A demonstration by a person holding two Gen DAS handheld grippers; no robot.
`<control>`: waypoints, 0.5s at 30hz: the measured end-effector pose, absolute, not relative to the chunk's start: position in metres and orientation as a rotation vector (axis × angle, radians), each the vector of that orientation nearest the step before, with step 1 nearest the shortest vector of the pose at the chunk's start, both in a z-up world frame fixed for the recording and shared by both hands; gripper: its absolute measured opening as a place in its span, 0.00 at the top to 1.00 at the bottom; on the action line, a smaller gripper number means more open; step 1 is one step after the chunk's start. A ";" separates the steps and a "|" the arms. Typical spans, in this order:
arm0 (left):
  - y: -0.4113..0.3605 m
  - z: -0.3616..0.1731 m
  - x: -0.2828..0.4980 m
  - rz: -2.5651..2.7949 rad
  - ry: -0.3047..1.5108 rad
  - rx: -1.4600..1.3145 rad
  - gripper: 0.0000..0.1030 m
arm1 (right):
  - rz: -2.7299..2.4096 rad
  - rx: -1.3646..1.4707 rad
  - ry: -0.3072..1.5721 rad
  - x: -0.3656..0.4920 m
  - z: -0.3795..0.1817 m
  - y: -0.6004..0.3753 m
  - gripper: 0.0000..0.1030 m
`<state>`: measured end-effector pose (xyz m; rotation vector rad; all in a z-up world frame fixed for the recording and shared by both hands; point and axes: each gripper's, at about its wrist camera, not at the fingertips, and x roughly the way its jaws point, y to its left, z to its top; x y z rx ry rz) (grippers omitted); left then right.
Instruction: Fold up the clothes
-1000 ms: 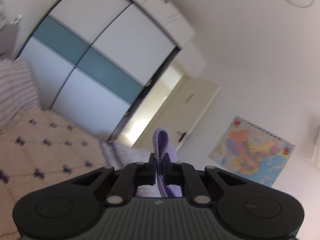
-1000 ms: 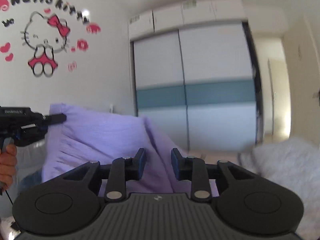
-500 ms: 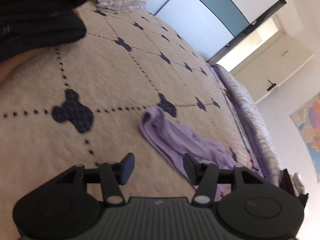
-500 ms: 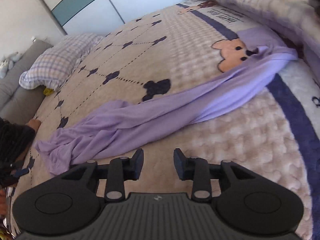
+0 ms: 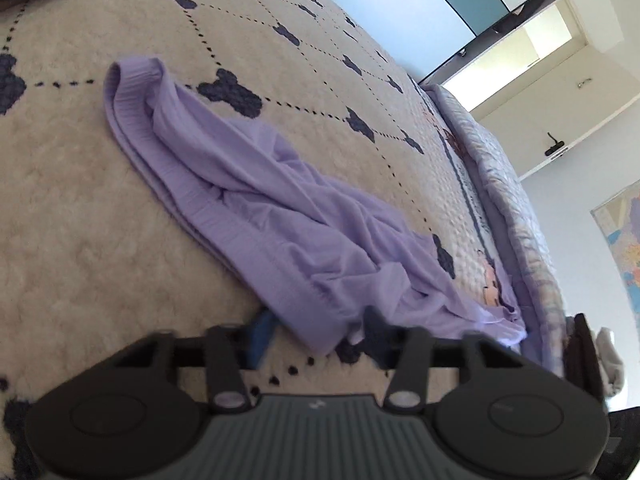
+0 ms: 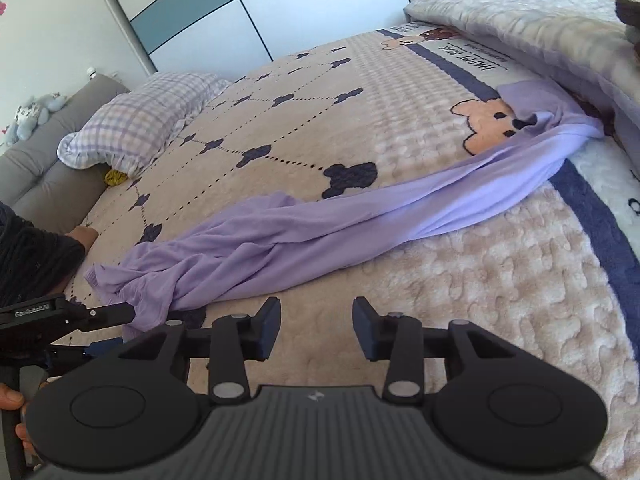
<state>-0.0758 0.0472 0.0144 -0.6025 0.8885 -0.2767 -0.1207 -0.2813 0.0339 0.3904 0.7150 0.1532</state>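
A lilac garment [image 6: 320, 232] lies bunched in a long strip across the bed [image 6: 480, 300], from near left to far right by a grey quilt [image 6: 540, 32]. The left tongs [image 5: 316, 334] stand apart around its near hem, not pinching it. The right tongs [image 6: 316, 330] are released and empty, nearer than the cloth.
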 end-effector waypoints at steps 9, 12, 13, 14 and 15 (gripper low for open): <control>0.143 0.070 -0.133 -0.252 0.717 -0.601 0.95 | 0.169 0.473 0.700 -0.145 0.029 -0.308 0.58; 0.176 0.084 -0.161 -0.228 0.691 -0.576 0.95 | 0.172 0.526 0.698 -0.150 0.025 -0.314 0.58; 0.183 0.085 -0.171 -0.228 0.692 -0.565 0.95 | 0.177 0.532 0.696 -0.152 0.025 -0.315 0.58; 0.187 0.083 -0.179 -0.230 0.703 -0.552 0.95 | 0.183 0.536 0.694 -0.153 0.025 -0.315 0.58; 0.189 0.080 -0.187 -0.227 0.719 -0.534 0.95 | 0.187 0.540 0.692 -0.154 0.025 -0.314 0.58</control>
